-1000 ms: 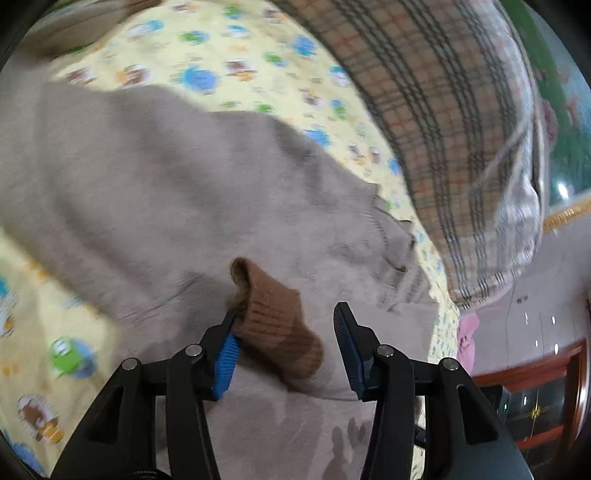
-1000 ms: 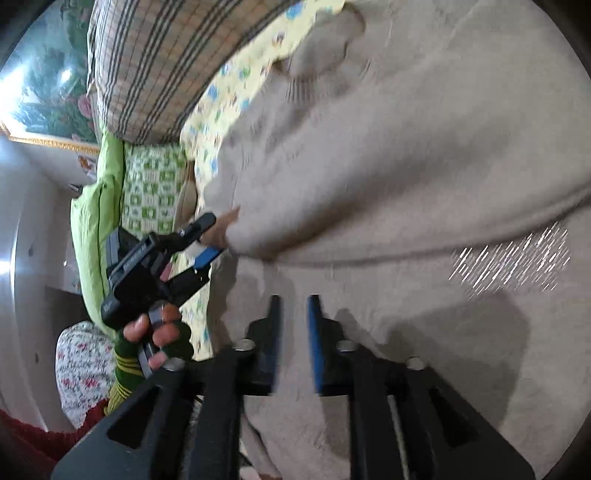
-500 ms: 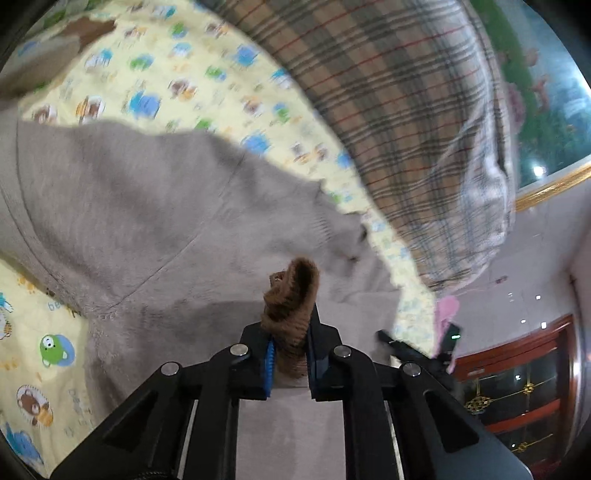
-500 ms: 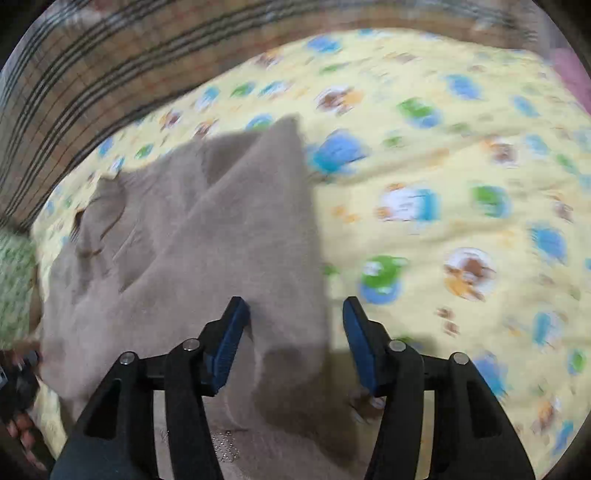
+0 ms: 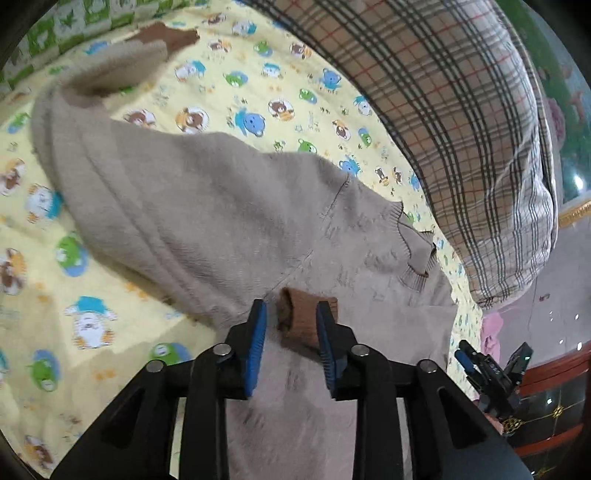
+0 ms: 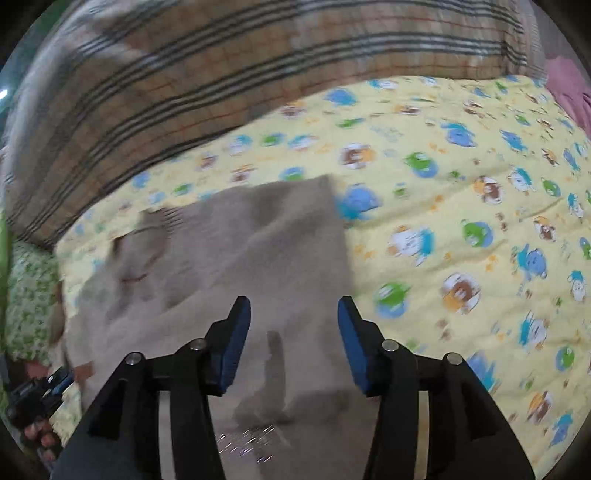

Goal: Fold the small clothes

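Nearest in the left wrist view, the left gripper (image 5: pixel 290 334) has its blue-padded fingers (image 5: pixel 255 341) apart, with the brown ribbed knit cuff (image 5: pixel 306 317) of a sleeve lying between them; it touches the right pad and stands clear of the left one. That cuff rests on the beige knitted sweater (image 5: pixel 207 221), which is spread on the bed's yellow quilt with cartoon animal print (image 5: pixel 258 96). The sweater's other sleeve, with its own brown cuff (image 5: pixel 168 35), reaches toward the far left. Beyond lies a tan plaid pillow (image 5: pixel 461 110). In the right wrist view, the right gripper (image 6: pixel 293 345) hangs over the sweater's near part with fingers (image 6: pixel 352 339) wide apart, gripping nothing; the view is blurred.
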{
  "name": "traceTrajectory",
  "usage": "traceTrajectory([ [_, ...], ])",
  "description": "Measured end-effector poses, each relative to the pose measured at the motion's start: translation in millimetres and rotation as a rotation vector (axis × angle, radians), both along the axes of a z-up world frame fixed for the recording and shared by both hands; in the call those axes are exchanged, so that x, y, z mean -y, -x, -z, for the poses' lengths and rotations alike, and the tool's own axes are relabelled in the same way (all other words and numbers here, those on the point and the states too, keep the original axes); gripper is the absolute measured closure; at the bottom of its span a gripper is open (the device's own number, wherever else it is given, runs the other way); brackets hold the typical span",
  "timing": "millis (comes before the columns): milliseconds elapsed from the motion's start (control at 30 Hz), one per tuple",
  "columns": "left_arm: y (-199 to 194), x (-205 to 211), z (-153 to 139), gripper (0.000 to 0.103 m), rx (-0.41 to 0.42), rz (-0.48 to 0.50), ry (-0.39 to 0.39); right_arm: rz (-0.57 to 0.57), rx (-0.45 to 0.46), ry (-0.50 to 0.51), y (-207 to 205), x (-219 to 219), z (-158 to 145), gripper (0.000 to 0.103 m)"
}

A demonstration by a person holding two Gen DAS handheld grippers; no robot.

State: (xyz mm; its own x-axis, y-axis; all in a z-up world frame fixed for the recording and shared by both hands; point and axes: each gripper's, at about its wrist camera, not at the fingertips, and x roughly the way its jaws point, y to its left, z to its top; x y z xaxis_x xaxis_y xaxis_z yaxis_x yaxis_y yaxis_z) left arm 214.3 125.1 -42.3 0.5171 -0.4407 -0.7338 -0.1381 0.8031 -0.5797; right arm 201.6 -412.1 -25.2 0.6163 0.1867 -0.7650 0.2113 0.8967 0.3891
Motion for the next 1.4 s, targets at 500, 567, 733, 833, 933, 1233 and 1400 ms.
traceTrajectory([
  [500,-51.1,-103.9,-37.0,0.033,0.070,-0.185,-0.299,-0.266,-0.097,-0.174,25.3,-101.4,10.5,0.047],
  [567,-77.7,-113.8,-36.9,0.033,0.062,-0.180,-0.387,-0.274,-0.096,-0.184,26.8,-102.4,6.4,0.046],
  [733,-145.1,-117.7,-18.7,0.032,-0.020,-0.150,-0.586,-0.289,-0.110,-0.186,26.7,-107.9,3.1,0.045],
  [833,-172.6,-118.5,-2.3,0.034,-0.049,-0.129,-0.621,-0.281,-0.133,-0.192,30.4,-104.2,6.6,0.045],
  [933,-187.7,-130.4,13.8,0.065,-0.086,-0.139,-0.567,-0.272,-0.155,-0.193,32.2,-98.8,9.8,0.045],
  [1233,-153.2,-143.1,-9.0,0.095,0.048,-0.200,-0.368,-0.227,-0.150,-0.198,28.6,-81.8,13.3,0.045],
  [1400,-117.3,-87.2,-44.6,0.095,0.191,-0.127,-0.236,-0.231,-0.144,-0.225,28.5,-92.3,13.2,0.045],
])
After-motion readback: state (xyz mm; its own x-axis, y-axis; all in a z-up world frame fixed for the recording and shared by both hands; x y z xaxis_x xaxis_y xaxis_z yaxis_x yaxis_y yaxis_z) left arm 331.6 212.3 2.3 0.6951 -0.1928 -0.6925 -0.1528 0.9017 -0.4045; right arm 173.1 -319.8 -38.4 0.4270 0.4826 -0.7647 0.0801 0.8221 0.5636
